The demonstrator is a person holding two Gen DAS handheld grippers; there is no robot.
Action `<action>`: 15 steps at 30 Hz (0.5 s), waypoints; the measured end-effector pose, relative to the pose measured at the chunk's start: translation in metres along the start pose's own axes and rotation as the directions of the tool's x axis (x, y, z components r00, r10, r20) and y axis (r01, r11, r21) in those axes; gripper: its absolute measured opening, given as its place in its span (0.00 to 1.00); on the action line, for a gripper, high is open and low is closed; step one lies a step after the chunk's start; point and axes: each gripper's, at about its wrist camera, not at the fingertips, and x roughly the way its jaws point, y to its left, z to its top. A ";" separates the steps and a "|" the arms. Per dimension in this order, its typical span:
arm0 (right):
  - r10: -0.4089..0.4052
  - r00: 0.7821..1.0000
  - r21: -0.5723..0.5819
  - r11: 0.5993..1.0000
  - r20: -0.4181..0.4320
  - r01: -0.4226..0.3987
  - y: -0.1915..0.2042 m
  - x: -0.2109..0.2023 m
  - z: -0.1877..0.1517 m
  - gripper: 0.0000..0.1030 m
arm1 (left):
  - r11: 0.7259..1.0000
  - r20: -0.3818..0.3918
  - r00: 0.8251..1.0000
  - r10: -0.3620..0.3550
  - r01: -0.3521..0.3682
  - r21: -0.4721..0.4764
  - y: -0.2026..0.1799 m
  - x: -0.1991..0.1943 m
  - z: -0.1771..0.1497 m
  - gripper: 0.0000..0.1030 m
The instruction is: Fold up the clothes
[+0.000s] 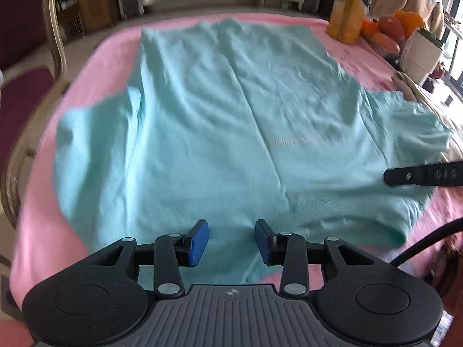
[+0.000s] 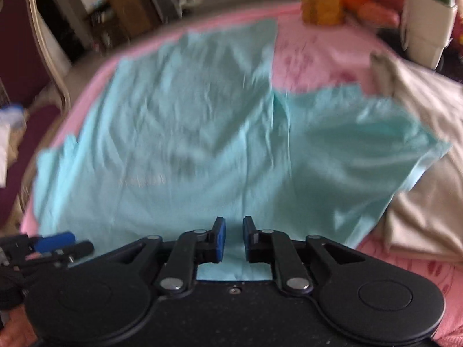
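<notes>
A teal T-shirt [image 1: 202, 121] lies spread flat on the pink-covered table [image 1: 86, 66], with its sleeves out to both sides and its near edge toward me. My left gripper [image 1: 232, 232] hovers over the near edge with its blue pads [image 1: 198, 243] wide apart and nothing between them. In the right wrist view the same shirt [image 2: 179, 133] fills the middle. My right gripper [image 2: 234, 232] is low over its near edge, jaws a narrow gap apart with cloth showing below the gap. The left gripper [image 2: 53, 244] shows at the left edge, and a right gripper finger [image 1: 419, 175] near the right sleeve.
A folded beige cloth [image 2: 422, 190] lies to the right, under the sleeve tip. At the table's far right stand a yellow bottle [image 1: 347, 11], orange fruit [image 1: 390, 29] and a white box [image 1: 422, 55]. A maroon chair [image 1: 26, 95] stands by the left edge.
</notes>
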 end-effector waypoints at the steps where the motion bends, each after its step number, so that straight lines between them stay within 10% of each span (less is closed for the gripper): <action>1: -0.004 1.000 -0.010 1.000 -0.031 0.004 0.002 -0.001 -0.004 0.14 | 1.000 -0.023 1.000 -0.013 0.014 0.016 -0.001 -0.003 -0.002 0.35; 7: 0.002 0.978 -0.009 1.000 -0.211 -0.004 0.006 -0.028 -0.015 0.27 | 0.990 -0.089 0.996 -0.013 0.026 0.136 -0.004 -0.030 -0.022 0.36; 15: 0.135 0.985 -0.063 0.990 0.111 -0.129 0.029 -0.080 0.035 0.34 | 0.987 0.043 0.995 0.088 -0.082 -0.141 0.088 -0.080 0.005 0.37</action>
